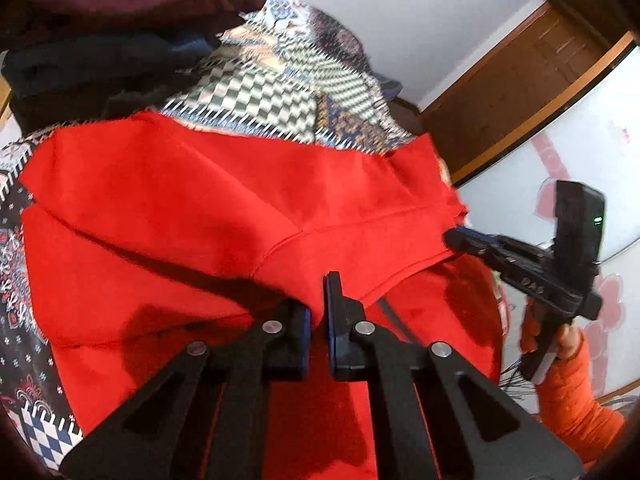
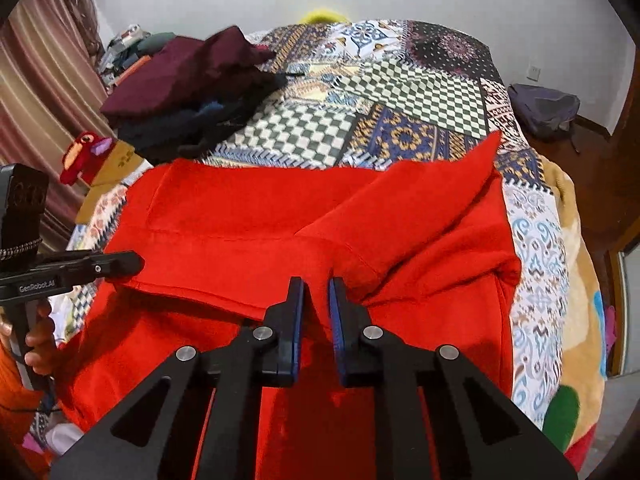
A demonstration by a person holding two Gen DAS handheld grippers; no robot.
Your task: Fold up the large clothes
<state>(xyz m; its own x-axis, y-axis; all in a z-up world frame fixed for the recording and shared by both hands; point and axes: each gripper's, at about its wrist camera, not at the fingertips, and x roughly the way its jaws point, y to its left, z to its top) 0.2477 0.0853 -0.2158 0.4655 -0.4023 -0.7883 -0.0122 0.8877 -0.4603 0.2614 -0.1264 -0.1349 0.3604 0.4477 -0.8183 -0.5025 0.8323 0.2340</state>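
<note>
Left gripper (image 1: pixel 318 312): we see it clamped on a fold of the red garment (image 1: pixel 200 208).
Right gripper (image 2: pixel 316 312): likewise pinching red cloth near its hem.
Garment: spread across the bed's quilt (image 2: pixel 400 96), near edge raised.
Pile (image 2: pixel 180 80): maroon and dark clothes stacked beyond, far left.

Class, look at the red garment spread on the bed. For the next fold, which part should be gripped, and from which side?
Probably the near hem of the red garment. It is the edge closest to the person, and the far part lies fairly flat on the patterned quilt, so coming from the near side, angled down, suits. Both the left claw and right claw are shut on that edge, apart.
</note>
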